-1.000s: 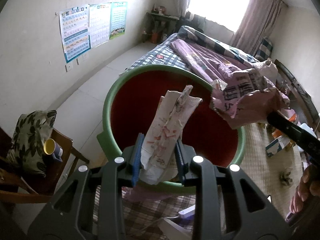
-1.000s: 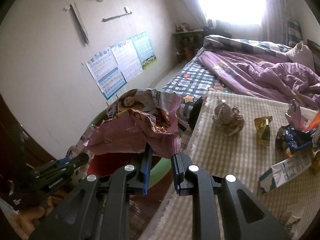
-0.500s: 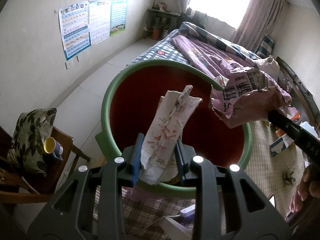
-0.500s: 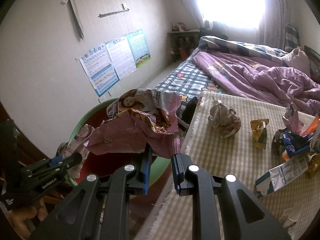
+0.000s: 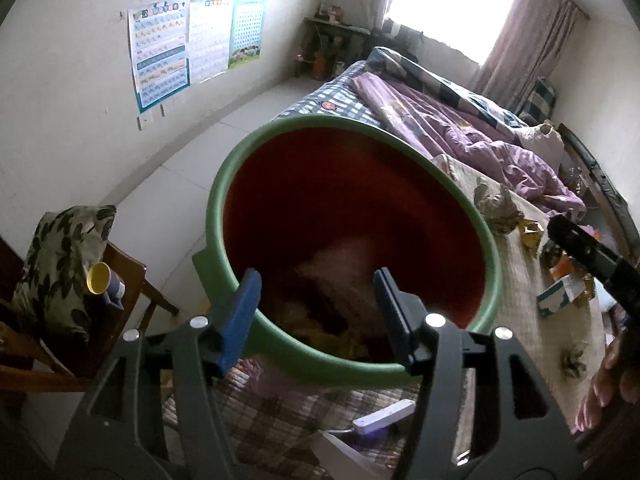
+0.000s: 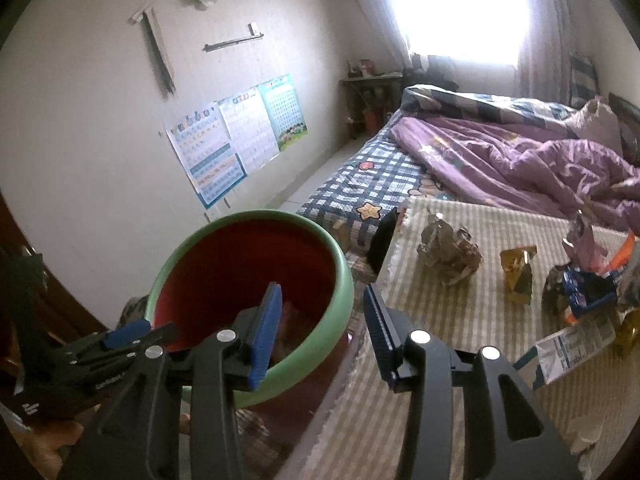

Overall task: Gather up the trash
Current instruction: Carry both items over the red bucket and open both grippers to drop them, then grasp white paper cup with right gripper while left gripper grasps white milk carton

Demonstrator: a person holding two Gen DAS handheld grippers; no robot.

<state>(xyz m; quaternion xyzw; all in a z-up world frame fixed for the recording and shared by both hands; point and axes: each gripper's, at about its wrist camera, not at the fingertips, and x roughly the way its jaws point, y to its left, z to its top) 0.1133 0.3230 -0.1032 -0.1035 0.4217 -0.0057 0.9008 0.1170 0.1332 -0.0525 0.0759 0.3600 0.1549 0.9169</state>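
1. Both tongs hang over the green bin [image 5: 352,360], whose inside is red. The left tongs [image 5: 316,312] are opening, with nothing between the blue pads. The right tongs [image 6: 320,328] are opening too, and they are also bare.
2. Trash lies in the bottom of the bin: a pale, blurred wrapper [image 5: 340,264] over darker scraps. The blur suggests it is falling.
3. Change from the earlier frames: the left tongs then pinched a white folded wrapper and the right tongs a pink crumpled bag, both above the bin. Neither is in a grip now, so I judge both dropped in.
4. Done so far: at least these two pieces are binned.
5. Left to do: on the striped surface [image 6: 460,320] to the right of the bin there remain a crumpled grey wad [image 6: 448,252], a yellow wrapper [image 6: 518,276], a blue packet [image 6: 588,288] and a flattened carton [image 6: 572,348]. A small scrap [image 5: 574,362] lies nearer.
6. Judgement: the task is partway, with several pickups ahead.
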